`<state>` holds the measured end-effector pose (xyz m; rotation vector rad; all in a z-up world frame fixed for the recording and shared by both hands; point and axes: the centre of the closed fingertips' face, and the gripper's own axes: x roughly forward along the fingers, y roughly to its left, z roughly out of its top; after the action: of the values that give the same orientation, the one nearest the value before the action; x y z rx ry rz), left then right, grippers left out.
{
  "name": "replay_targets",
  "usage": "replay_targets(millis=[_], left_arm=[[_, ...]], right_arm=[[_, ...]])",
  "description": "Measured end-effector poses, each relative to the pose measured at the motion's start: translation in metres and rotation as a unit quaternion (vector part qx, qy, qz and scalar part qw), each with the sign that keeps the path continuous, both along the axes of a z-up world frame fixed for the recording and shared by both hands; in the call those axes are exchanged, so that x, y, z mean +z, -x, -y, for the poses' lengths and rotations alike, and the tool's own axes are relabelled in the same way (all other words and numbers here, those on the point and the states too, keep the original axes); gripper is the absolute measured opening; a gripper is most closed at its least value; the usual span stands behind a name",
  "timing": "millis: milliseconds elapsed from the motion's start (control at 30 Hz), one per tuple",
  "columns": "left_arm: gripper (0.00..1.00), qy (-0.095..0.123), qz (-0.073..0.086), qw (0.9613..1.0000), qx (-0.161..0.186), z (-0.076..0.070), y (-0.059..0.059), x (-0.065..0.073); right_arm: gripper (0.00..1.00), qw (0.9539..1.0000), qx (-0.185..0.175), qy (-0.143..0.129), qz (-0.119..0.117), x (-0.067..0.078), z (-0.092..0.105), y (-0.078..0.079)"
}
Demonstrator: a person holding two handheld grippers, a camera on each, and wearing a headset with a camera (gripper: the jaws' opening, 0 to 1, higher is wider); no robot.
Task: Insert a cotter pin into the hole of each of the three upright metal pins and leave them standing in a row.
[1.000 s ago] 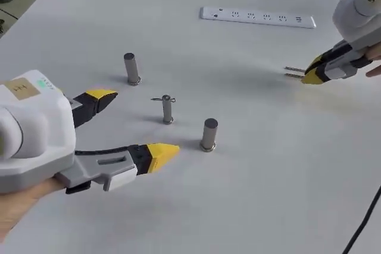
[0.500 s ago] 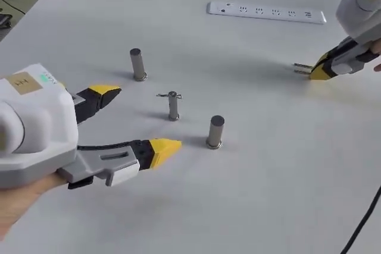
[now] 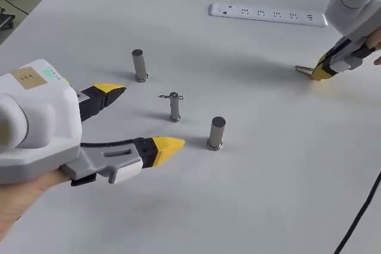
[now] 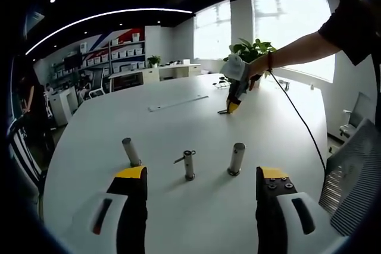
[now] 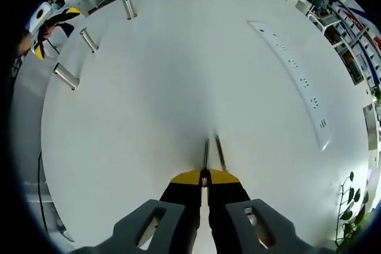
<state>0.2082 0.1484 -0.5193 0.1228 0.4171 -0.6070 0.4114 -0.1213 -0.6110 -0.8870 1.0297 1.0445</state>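
**Table surface: contents as found**

I record a white table (image 3: 268,165). Three metal pins stand upright on it in a diagonal row: far-left pin (image 3: 140,65), middle pin (image 3: 174,106), near-right pin (image 3: 216,132). A white power strip (image 3: 268,15) lies at the far side. At the right lies a cotter pin (image 5: 206,153), with a second one (image 5: 220,151) just beside it.

Bright, even daylight from windows (image 4: 286,19) ahead of the left tool (image 4: 200,173); faint soft shadows on the white surface (image 3: 250,194); fisheye edges curve

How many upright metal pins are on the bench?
3: back-left pin, middle pin carrying a cotter pin, and front-right pin, nearest the left hand-held gripper. None appears hidden.
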Motion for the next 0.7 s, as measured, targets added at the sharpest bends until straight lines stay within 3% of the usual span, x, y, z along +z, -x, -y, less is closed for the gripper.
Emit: replay_targets(millis=[167, 267, 433, 567, 700], left_arm=[[0.70, -0.003, -0.006, 1.0000, 0.001, -0.002, 0.001, 0.000], [0.65, 0.006, -0.019, 0.9998, -0.003, -0.002, 0.002, 0.002], [0.64, 0.006, -0.006, 0.9999, -0.013, 0.002, 0.000, 0.011], [0.62, 0.005, -0.001, 0.9998, -0.021, 0.006, -0.002, 0.016], [0.61, 0.010, 0.001, 0.9995, -0.030, 0.013, -0.004, 0.020]], right_arm=[[0.00, 0.9999, 0.005, 0.006, 0.009, 0.000, 0.000, 0.007], [0.00, 0.9990, -0.014, -0.042, 0.009, 0.007, -0.011, 0.010], [0.00, 0.9981, 0.001, -0.048, 0.040, 0.018, -0.015, 0.010], [0.00, 0.9957, 0.033, -0.045, 0.074, 0.026, -0.020, 0.009], [0.00, 0.9903, 0.065, -0.058, 0.109, 0.043, -0.037, 0.026]])
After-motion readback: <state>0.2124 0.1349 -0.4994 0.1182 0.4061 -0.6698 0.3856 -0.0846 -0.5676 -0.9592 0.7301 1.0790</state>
